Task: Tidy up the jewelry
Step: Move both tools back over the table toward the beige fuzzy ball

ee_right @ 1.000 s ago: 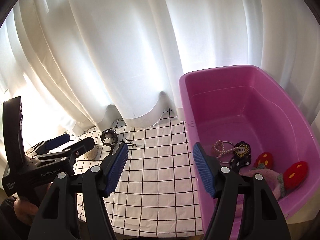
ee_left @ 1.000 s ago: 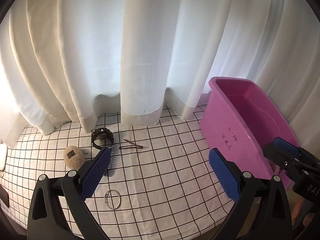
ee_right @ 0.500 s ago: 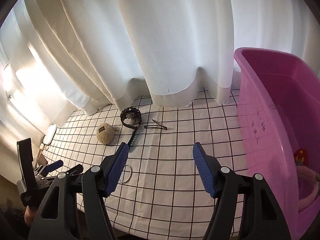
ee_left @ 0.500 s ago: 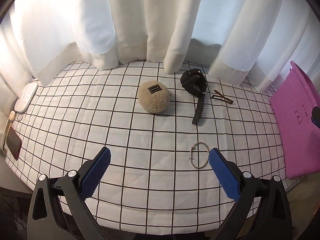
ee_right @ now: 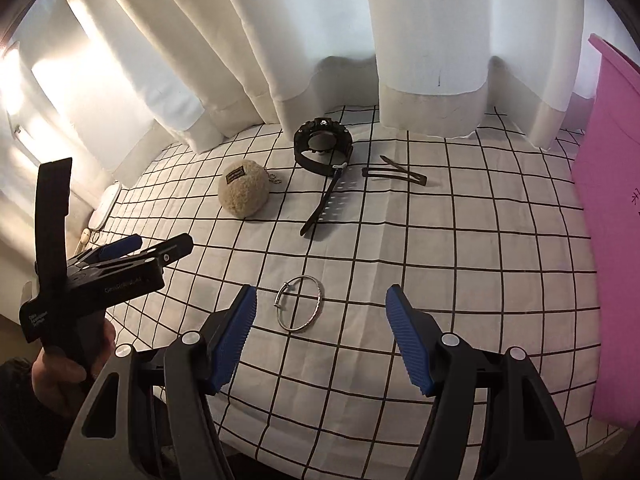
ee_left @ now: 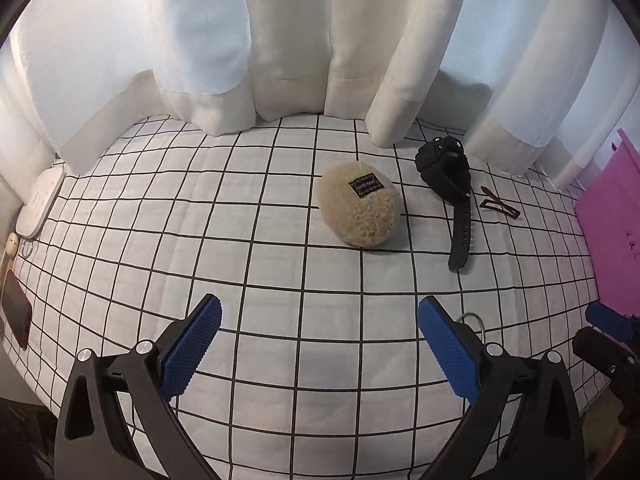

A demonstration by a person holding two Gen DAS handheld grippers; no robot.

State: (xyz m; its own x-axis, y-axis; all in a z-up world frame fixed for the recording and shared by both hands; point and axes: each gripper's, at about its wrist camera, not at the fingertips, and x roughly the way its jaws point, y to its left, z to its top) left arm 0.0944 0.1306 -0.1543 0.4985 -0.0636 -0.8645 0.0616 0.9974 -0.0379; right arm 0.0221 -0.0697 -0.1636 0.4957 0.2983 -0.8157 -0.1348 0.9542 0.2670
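A silver bangle (ee_right: 301,309) lies on the checked cloth just beyond my open, empty right gripper (ee_right: 320,334); in the left wrist view it (ee_left: 474,320) is half hidden behind the right finger. A black watch (ee_right: 323,148) (ee_left: 446,172), a brown hair clip (ee_right: 394,176) (ee_left: 500,208) and a beige plush ball (ee_right: 244,194) (ee_left: 360,210) lie farther back. My left gripper (ee_left: 318,344) is open and empty above the cloth, well short of the plush ball. It also shows in the right wrist view (ee_right: 132,252). The pink bin (ee_right: 608,200) (ee_left: 612,216) stands at the right.
White curtains (ee_left: 288,40) hang along the back of the table. A white remote-like device (ee_left: 40,204) and a dark brown case (ee_left: 16,312) lie at the left edge. The table's front edge is close below both grippers.
Both grippers have swung left and tilted down, away from the pink bin. The right gripper now hangs over the bangle; the left now faces the plush ball.
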